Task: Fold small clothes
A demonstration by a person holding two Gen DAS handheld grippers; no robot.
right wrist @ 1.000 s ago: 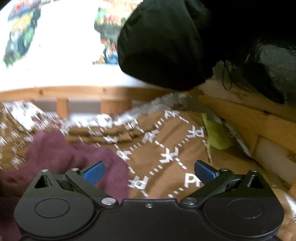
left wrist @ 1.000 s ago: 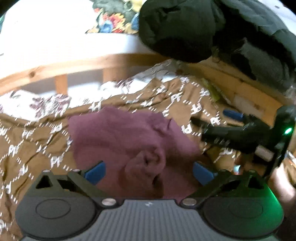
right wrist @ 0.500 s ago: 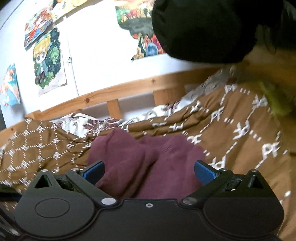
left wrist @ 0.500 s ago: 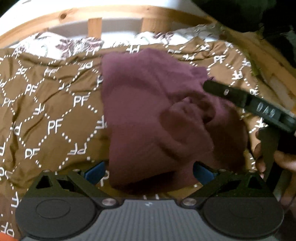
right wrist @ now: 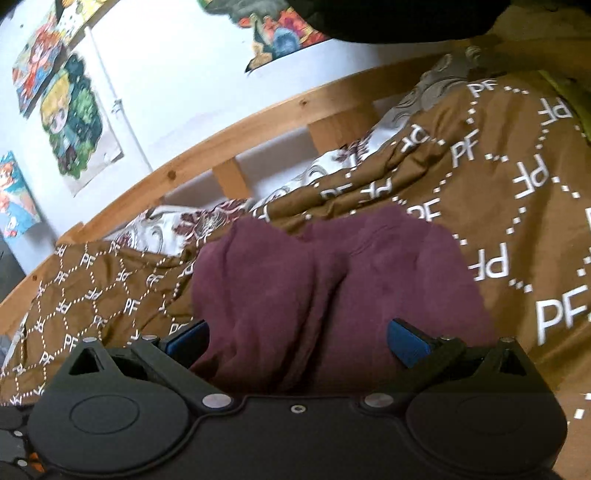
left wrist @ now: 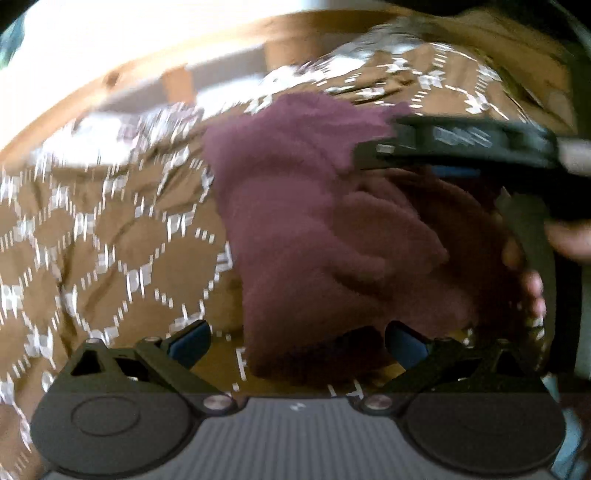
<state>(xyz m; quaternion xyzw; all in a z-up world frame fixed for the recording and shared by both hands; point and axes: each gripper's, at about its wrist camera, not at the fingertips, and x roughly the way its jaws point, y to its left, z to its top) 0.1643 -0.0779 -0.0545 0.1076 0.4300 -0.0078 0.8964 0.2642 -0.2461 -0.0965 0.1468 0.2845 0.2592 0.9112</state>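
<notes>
A crumpled maroon garment lies on a brown bedspread printed with white "PF" letters. My left gripper is open, its blue pads just short of the garment's near edge. The left wrist view is blurred. In it the other black gripper reaches over the garment's right side, held by a hand. In the right wrist view the maroon garment fills the gap of my right gripper, which is open with the cloth bunched between its pads.
A wooden bed rail runs behind the bedspread, with a floral sheet showing along it. Posters hang on the white wall. A dark bulky cloth hangs at the top right.
Both grippers have moved closer to the maroon garment. In the right wrist view it has grown larger and now lies between the open pads. The left view has shifted and blurred.
</notes>
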